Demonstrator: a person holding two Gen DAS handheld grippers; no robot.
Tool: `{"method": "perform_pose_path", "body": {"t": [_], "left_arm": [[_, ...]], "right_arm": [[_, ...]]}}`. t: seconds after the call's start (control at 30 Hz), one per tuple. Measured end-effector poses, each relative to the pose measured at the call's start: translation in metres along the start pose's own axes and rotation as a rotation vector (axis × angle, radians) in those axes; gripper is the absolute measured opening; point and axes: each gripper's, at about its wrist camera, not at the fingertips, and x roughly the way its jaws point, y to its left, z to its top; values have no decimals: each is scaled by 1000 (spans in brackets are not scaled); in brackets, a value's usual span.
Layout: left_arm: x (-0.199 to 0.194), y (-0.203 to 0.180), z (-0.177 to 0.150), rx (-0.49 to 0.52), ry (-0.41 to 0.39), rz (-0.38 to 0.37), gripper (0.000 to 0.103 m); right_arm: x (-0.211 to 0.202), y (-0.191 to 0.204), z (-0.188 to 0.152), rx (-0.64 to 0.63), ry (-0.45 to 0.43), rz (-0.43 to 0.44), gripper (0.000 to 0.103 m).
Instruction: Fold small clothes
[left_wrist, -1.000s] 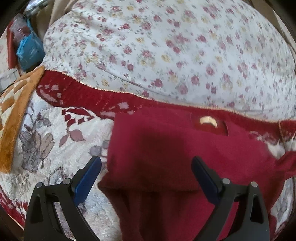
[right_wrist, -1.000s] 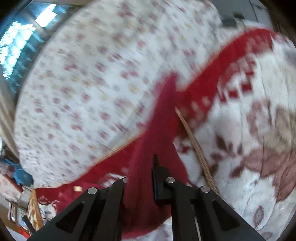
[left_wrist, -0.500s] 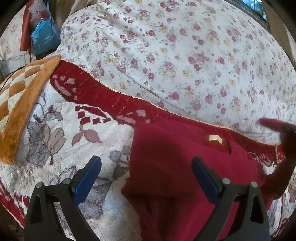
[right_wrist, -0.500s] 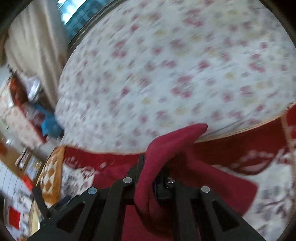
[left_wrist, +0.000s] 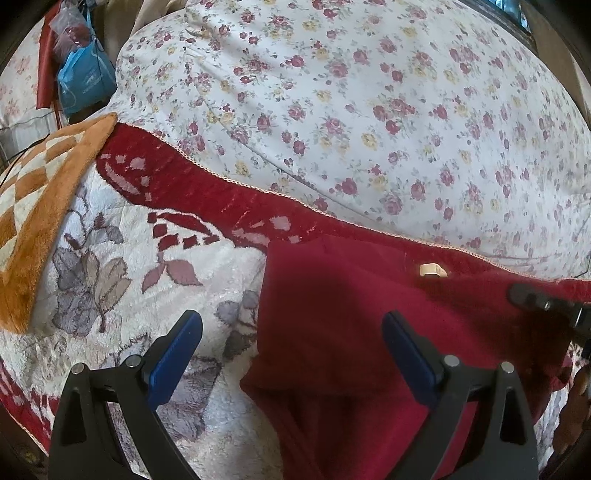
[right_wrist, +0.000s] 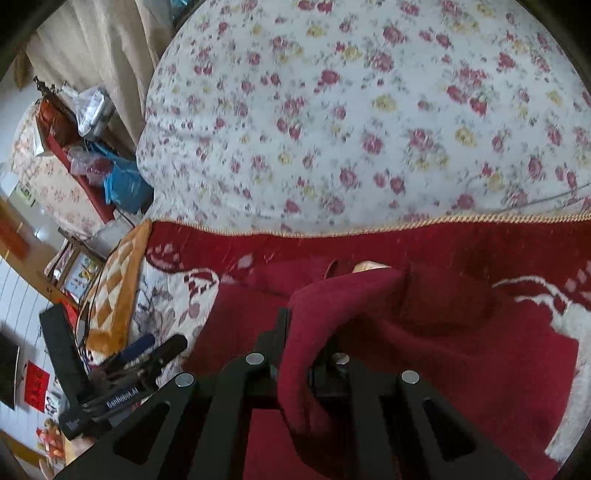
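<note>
The right gripper is seen clamped tight on a fold of the dark red garment, the cloth being pinched between the two black fingers and draped over them toward the camera, so that a sleeve-like flap is lifted above the rest of the piece. The left gripper is held with its jaws spread wide and nothing between the blue pads; the left pad is poised over the plush blanket, the right pad over the garment, and no contact can be made out. The garment is spread on that red-bordered, leaf-patterned blanket, with a small pale label showing near its upper edge. Behind the blanket's braided edge a large floral quilt is heaped. An orange checkered cushion is laid at the blanket's left edge, and a blue bag is seen beyond it among clutter. The tip of the right gripper is visible at the right margin of the left wrist view.
</note>
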Motion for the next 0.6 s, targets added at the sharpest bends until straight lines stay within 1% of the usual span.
{"method": "perform_pose_path", "body": {"t": [0.1,0.17,0.2,0.23,0.27,0.33,0.37,0.4,0.43,0.53,0.6], "left_arm": [[0,0,0,-1,1,0,97],[0,-1,0,-2,-2,-7,97],[-1,-2,0,-3,-3,-11,97],[-1,-3,0,-3,-5,-15,97],[-1,-3,0,-4,-7,-21,97],[-2,-5,1,-6,-10,-42,97],[-2,-7,0,-5,-10,-61,97],[-1,-10,-1,0,0,-82,97],[0,-13,-1,6,9,-94,97],[3,-32,-3,47,15,-127,97],[6,-46,-4,85,20,-148,97]], "right_arm": [[14,1,-15,-14,65,0,10],[30,0,-31,-33,150,-19,11],[36,-1,-38,-37,181,-30,21],[41,-3,-47,-31,220,-44,43],[40,-4,-52,-23,231,-38,53],[23,-6,-60,-30,218,-13,65],[11,-5,-63,-50,201,-31,70],[-3,-5,-66,-73,173,-57,78],[-18,-4,-69,-96,137,-80,82],[-58,-9,-74,-132,46,-121,84],[-87,-26,-79,-109,-27,-143,86]]}}
